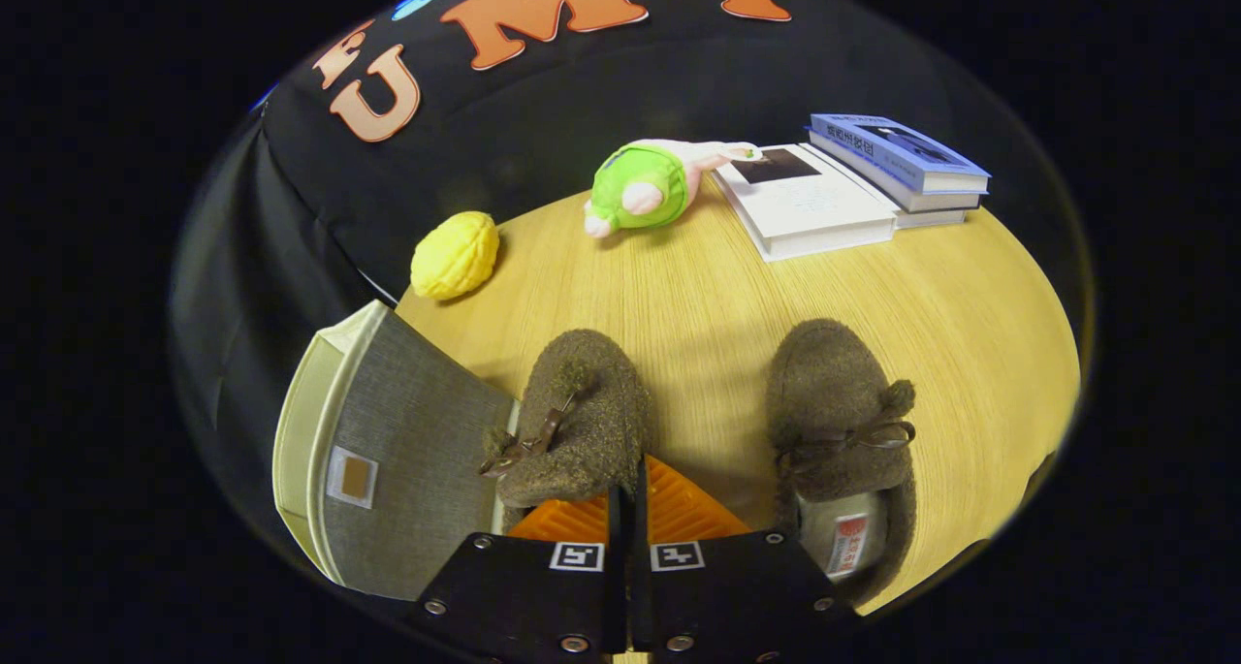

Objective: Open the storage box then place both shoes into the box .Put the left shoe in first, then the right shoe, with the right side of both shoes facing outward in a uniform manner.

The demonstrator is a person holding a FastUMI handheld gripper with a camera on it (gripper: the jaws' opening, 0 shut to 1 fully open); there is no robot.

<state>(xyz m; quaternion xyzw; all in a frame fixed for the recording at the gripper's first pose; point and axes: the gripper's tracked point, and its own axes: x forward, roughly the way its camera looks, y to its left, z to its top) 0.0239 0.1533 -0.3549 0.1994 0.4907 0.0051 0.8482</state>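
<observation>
Tongs closed, gripping nothing, heel of left shoe just ahead. Box beside it unopened; lift its lid first, gripping the lid edge squarely.

A pale wooden table with fine straight grain takes the middle of the scene, lit evenly and warm from above. Behind it hangs the booth's black cloth wall, creased and falling past the table's far edge. At the back of the table lie a yellow ridged toy, a green and pink plush toy, an open book and 2 stacked books.
</observation>
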